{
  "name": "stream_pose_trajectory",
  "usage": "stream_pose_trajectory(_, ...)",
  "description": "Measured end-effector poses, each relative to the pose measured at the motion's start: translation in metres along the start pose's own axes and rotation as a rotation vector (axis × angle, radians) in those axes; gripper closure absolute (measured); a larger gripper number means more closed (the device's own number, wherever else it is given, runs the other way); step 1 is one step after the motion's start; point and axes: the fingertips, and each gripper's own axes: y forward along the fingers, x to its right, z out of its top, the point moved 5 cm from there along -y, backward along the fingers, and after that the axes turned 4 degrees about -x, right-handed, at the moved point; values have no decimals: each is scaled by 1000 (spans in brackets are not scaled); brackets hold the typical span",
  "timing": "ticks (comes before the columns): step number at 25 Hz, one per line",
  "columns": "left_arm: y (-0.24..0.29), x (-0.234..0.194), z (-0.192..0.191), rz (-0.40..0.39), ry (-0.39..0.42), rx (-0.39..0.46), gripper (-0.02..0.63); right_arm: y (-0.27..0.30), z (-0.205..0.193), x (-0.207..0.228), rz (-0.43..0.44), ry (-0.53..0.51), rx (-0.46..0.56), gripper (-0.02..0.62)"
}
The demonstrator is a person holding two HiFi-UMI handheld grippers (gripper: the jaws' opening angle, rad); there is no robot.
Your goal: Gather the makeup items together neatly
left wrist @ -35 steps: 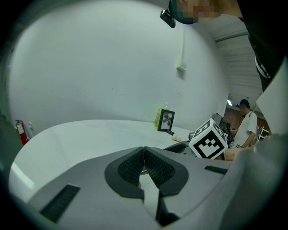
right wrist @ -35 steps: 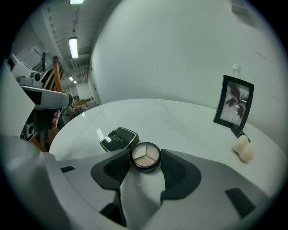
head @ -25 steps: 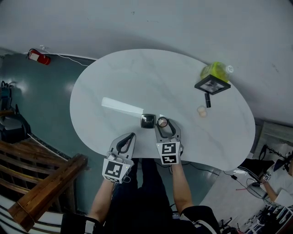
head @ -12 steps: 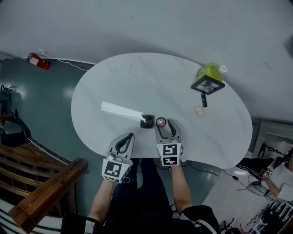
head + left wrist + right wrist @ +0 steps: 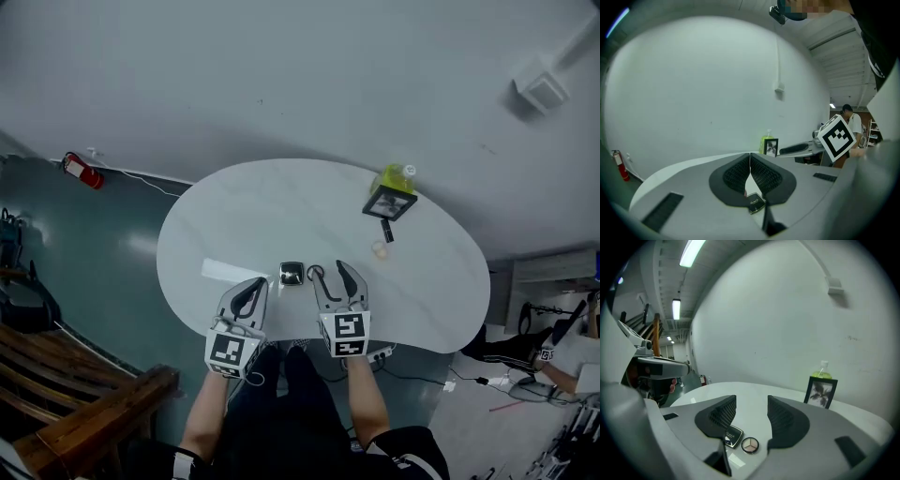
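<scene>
— How do the two stand?
— The left gripper [image 5: 750,161] has its jaws pressed together with nothing between them. The right gripper [image 5: 751,401] is spread wide and holds nothing, clear of the bench [image 5: 272,202].
— And the makeup?
— A black square compact [image 5: 732,436] and a round eyeshadow palette [image 5: 750,445] lie just beside each other at the near edge, below the right gripper. A black tube [image 5: 385,230] and a small round pot [image 5: 380,249] sit far right, near a picture frame [image 5: 389,202].
</scene>
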Motion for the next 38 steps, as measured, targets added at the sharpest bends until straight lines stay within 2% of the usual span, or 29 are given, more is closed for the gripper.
stream_pose_trajectory(3, -13, 5, 26, 0, 26, 45, 586, -30, 22, 1, -22, -5, 67, 370)
stream_pose_trajectory(8, -38, 18, 62, -9, 70, 117, 586, -77, 50, -1, -69, -17, 166, 417)
stream_pose_trajectory(14, -66, 32, 87, -22, 113, 181, 586, -121, 67, -9, -107, -14, 247, 457)
stream_pose_trajectory(28, -103, 36, 94, -18, 140, 237, 586, -162, 68, -29, -163, -23, 316, 551)
stream_pose_trajectory(38, -101, 31, 92, -22, 139, 223, 586, -159, 72, -35, -160, -30, 307, 557)
